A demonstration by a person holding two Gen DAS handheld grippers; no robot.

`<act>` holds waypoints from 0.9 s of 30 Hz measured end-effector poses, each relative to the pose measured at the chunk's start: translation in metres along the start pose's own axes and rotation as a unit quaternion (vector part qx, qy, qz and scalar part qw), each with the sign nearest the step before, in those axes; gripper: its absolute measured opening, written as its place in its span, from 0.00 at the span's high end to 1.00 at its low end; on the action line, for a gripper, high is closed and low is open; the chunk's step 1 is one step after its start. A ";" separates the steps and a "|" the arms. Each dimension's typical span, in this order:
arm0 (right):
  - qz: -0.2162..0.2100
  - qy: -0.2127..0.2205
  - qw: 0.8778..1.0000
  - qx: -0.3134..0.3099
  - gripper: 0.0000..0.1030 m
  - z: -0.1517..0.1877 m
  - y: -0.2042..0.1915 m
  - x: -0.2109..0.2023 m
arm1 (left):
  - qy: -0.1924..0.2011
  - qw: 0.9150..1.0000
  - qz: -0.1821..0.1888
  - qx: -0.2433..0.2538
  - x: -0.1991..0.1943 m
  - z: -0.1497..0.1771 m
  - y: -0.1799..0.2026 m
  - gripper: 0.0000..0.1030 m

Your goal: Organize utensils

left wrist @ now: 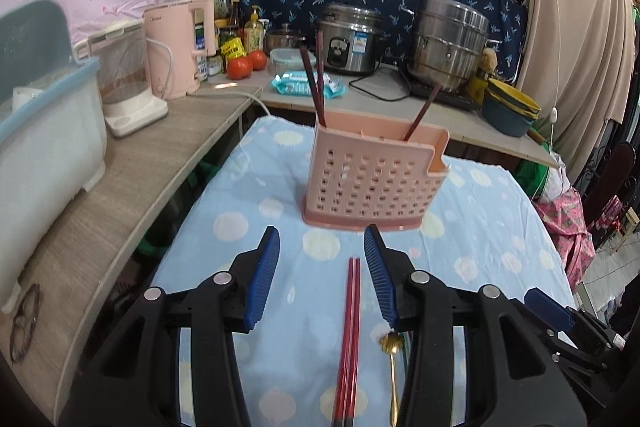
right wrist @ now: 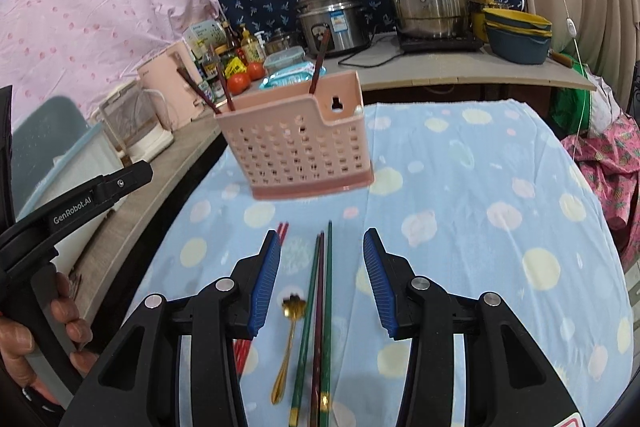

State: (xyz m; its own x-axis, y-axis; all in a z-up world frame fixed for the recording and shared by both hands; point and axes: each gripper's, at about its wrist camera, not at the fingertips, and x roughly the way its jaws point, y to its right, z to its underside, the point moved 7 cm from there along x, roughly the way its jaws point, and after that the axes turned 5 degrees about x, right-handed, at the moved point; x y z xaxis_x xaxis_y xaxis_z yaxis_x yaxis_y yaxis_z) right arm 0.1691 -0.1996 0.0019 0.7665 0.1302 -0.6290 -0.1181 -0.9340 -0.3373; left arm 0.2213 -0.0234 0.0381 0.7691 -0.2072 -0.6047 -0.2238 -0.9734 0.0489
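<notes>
A pink perforated utensil holder (left wrist: 376, 179) (right wrist: 300, 143) stands on the blue spotted cloth (left wrist: 500, 227), with three dark brown chopsticks (left wrist: 314, 83) leaning in it. A pair of red chopsticks (left wrist: 352, 327) (right wrist: 282, 231) lies on the cloth below my left gripper (left wrist: 322, 231), which is open and touches nothing. A gold spoon (left wrist: 394, 359) (right wrist: 290, 331) lies right of them. Green and brown chopsticks (right wrist: 320, 307) lie under my right gripper (right wrist: 322, 235), also open and apart from them. In the right wrist view a hand (right wrist: 24, 339) holds the left gripper's black handle.
A wooden counter (left wrist: 132, 187) runs along the left with a white bin (left wrist: 44, 147), a pink kettle (left wrist: 180, 47) and tomatoes (left wrist: 240, 67). Behind the holder are a wipes pack (left wrist: 296, 83), a rice cooker (left wrist: 352, 39), a steel steamer pot (left wrist: 448, 43) and stacked bowls (left wrist: 508, 111).
</notes>
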 end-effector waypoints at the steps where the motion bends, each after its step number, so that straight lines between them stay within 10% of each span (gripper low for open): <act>1: 0.001 -0.005 1.000 -0.001 0.59 0.006 0.001 0.000 | -0.007 1.000 0.002 -0.003 0.001 0.007 -0.001 0.59; 27: 0.028 -0.103 0.994 -0.013 0.68 0.133 0.019 0.007 | -0.136 0.991 0.007 -0.004 0.008 0.155 0.001 0.59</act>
State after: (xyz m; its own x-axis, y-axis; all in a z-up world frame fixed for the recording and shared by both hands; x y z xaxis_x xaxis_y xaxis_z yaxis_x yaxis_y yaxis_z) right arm 0.0886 -0.1722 -0.1021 0.6128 0.1417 -0.7774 -0.1380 -0.9495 -0.2819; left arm 0.1339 -0.0109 -0.0900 0.5762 -0.1880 -0.7954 -0.2277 -0.9716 0.0647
